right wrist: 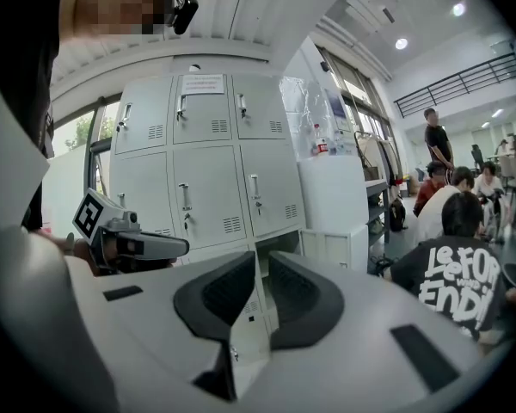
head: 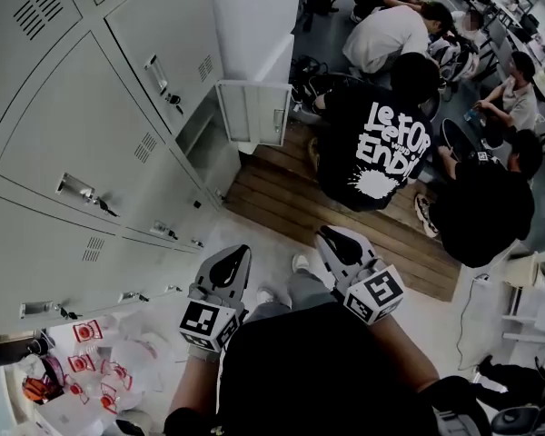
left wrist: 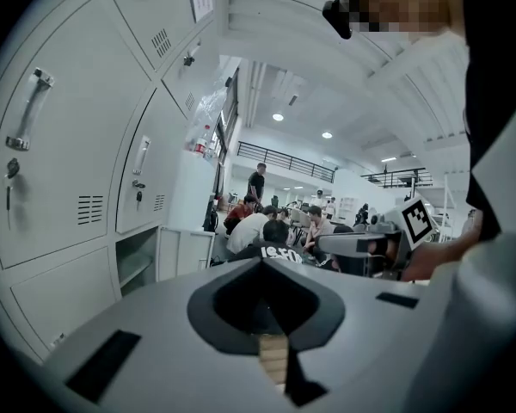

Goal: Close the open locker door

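Note:
A bank of pale grey lockers [head: 82, 125] fills the left of the head view. One low locker door [head: 252, 112] stands swung out, with its empty compartment [head: 204, 139] showing beside it. The same door [right wrist: 337, 248] shows in the right gripper view, and as a door [left wrist: 182, 252] by the compartment [left wrist: 138, 261] in the left gripper view. My left gripper [head: 242, 249] and right gripper [head: 323, 233] are held side by side, well short of the door. Both point toward it, shut and empty. Their tips [left wrist: 262, 261] [right wrist: 258, 256] meet in their own views.
Several people sit on a wooden platform [head: 272, 198] just past the open door; the nearest wears a black printed T-shirt [head: 377, 148]. Plastic bags with red and white packets [head: 91, 371] lie on the floor at the lower left. A white cabinet [right wrist: 331, 196] adjoins the lockers.

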### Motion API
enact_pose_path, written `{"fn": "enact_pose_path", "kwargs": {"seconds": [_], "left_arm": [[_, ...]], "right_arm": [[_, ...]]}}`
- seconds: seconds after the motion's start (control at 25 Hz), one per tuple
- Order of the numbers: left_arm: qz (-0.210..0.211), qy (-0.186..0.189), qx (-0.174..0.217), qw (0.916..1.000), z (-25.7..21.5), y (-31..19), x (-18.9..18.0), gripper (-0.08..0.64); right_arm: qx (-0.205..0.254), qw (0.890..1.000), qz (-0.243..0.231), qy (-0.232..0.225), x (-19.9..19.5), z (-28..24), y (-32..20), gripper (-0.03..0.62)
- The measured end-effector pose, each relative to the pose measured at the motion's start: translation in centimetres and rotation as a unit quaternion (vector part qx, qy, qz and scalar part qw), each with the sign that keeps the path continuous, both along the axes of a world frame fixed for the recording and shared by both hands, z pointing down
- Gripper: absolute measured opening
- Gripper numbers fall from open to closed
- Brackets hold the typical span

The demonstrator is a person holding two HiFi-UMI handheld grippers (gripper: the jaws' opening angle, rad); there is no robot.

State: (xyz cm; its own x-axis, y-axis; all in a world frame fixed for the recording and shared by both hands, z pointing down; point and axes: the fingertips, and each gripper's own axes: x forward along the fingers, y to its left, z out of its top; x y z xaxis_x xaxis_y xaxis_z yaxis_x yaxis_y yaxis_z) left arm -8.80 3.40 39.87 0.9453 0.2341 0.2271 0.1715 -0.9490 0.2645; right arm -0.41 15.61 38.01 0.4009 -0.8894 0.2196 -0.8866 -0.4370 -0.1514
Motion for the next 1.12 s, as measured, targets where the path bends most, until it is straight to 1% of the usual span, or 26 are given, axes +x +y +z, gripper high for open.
{"fn": "enact_pose_path", "kwargs": {"seconds": [0.12, 0.24, 0.44, 0.8, 0.96, 1.12], "left_arm": [[-0.003, -0.007, 0.001, 1.0, 0.8, -1.1, 0.8, 0.023], [-0.016, -0.016, 0.002, 0.9997, 1.4, -2.3, 2.0, 0.023], [-0.039, -0.026, 0.005, 0.9989, 1.4, -4.0, 5.0, 0.023], [-0.067, -0.046, 0.021, 0.9965, 1.8, -5.1, 13.0, 0.023], [-0.093, -0.063, 0.018, 0.9935, 2.7, -5.5, 16.2, 0.023], [-0.128, -0.076, 0.023, 0.9886, 3.3, -6.0, 18.8, 0.023]], "right_arm": [[-0.002, 1.0, -0.006, -0.005, 1.3, 0.7, -1.2, 0.064], [-0.004, 1.0, -0.016, -0.015, 2.7, 1.5, -2.4, 0.064], [-0.004, 0.999, -0.041, -0.03, 6.2, 2.4, -4.5, 0.064], [0.007, 0.997, -0.064, -0.048, 15.6, 3.9, -6.2, 0.064], [0.01, 0.996, -0.072, -0.054, 20.5, 5.0, -6.7, 0.064], [0.012, 0.995, -0.083, -0.057, 25.3, 6.6, -7.3, 0.066]]}}
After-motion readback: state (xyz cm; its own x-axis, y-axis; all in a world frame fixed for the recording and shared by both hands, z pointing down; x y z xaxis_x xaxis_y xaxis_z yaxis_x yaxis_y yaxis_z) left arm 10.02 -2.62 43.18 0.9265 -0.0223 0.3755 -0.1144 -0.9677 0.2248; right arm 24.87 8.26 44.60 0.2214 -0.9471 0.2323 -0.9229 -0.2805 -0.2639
